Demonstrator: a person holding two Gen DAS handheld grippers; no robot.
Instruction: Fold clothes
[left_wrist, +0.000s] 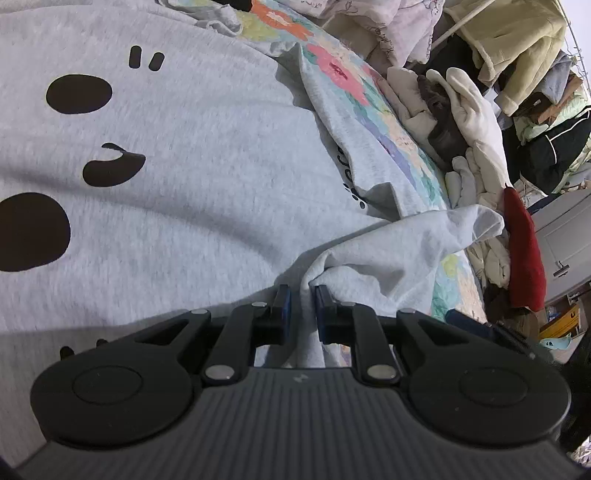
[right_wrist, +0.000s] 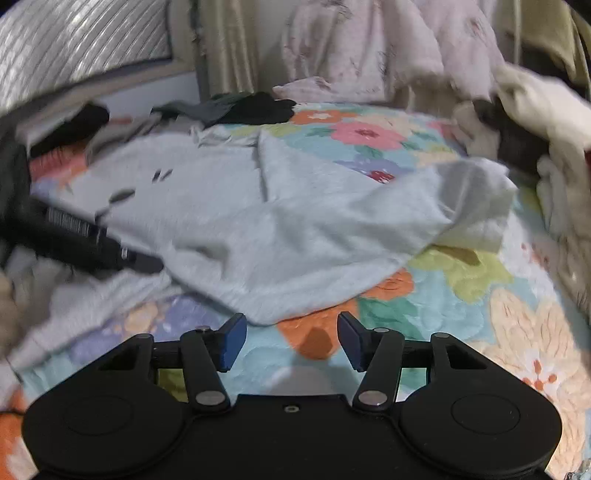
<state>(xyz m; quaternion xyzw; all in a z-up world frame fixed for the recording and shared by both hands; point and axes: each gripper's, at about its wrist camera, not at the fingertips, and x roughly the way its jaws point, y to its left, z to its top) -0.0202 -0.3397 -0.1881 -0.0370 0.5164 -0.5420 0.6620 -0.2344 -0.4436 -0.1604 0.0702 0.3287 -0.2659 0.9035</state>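
Note:
A light grey sweatshirt (left_wrist: 166, 166) with black printed shapes lies spread on a floral bedspread (left_wrist: 402, 140). My left gripper (left_wrist: 302, 295) is shut on a bunched fold of the sweatshirt's cloth near its lower edge. In the right wrist view the same sweatshirt (right_wrist: 277, 221) lies partly folded over itself, a sleeve end lifted at the right. My right gripper (right_wrist: 291, 332) is open and empty, just above the bedspread (right_wrist: 461, 295) near the sweatshirt's front corner. The left gripper (right_wrist: 144, 263) shows at the left of that view.
Piles of white and cream clothes (left_wrist: 469, 122) and a red garment (left_wrist: 524, 254) line the bed's right side. Dark clothes (right_wrist: 255, 107) lie at the far edge of the bed. A pale blanket (right_wrist: 369, 48) and curtain hang behind.

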